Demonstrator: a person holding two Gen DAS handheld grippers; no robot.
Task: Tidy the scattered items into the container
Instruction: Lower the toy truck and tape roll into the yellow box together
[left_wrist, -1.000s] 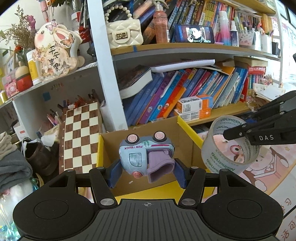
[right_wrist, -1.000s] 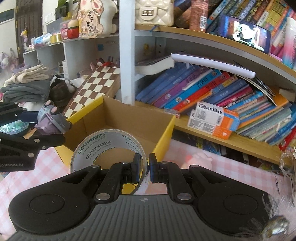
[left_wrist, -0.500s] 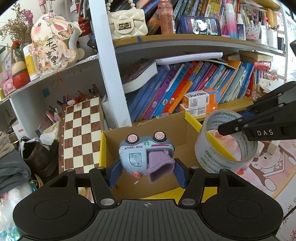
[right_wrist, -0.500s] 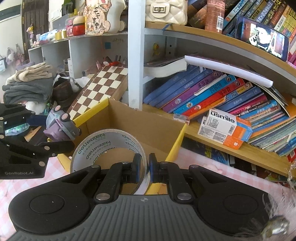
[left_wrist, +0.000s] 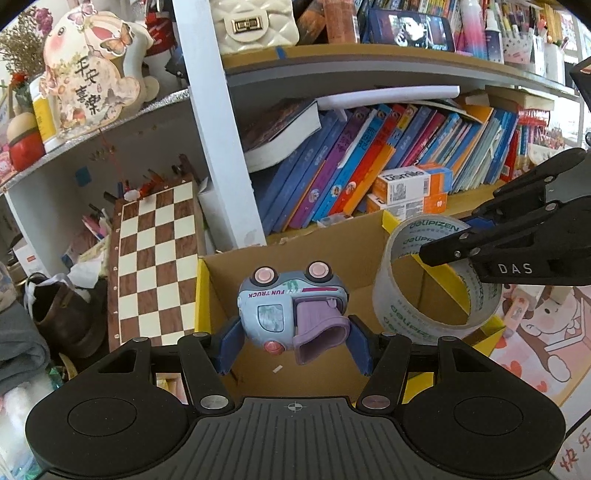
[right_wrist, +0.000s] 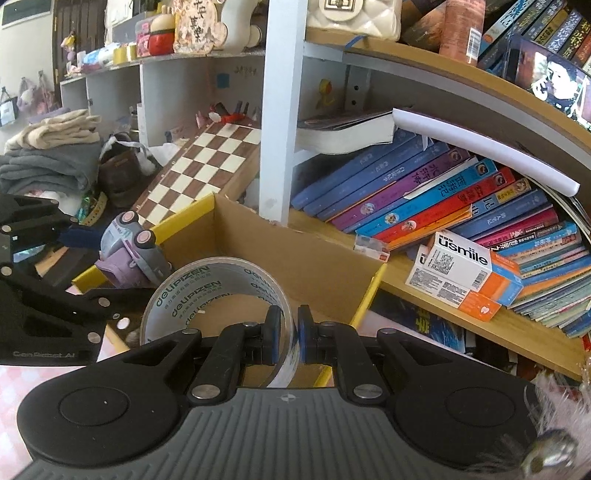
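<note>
My left gripper (left_wrist: 293, 338) is shut on a pale blue and purple toy truck (left_wrist: 291, 308) and holds it over the open cardboard box with yellow rims (left_wrist: 295, 254). My right gripper (right_wrist: 286, 334) is shut on the wall of a clear tape roll (right_wrist: 207, 291) and holds it above the box (right_wrist: 295, 254). The tape roll (left_wrist: 432, 310) hangs over the box's right rim in the left wrist view, with the right gripper (left_wrist: 447, 243) clamped on it. The toy truck (right_wrist: 129, 251) and left gripper show at the left of the right wrist view.
A bookshelf full of leaning books (left_wrist: 369, 155) stands right behind the box, with usmile cartons (right_wrist: 465, 269) on its ledge. A chessboard (left_wrist: 155, 266) leans left of the box beside a white shelf post (left_wrist: 218, 122). A pink cartoon mat (left_wrist: 535, 332) lies at right.
Both grippers have moved forward, closer to the box. The toy truck and the tape roll now hang over the box opening, the roll over its right rim.
</note>
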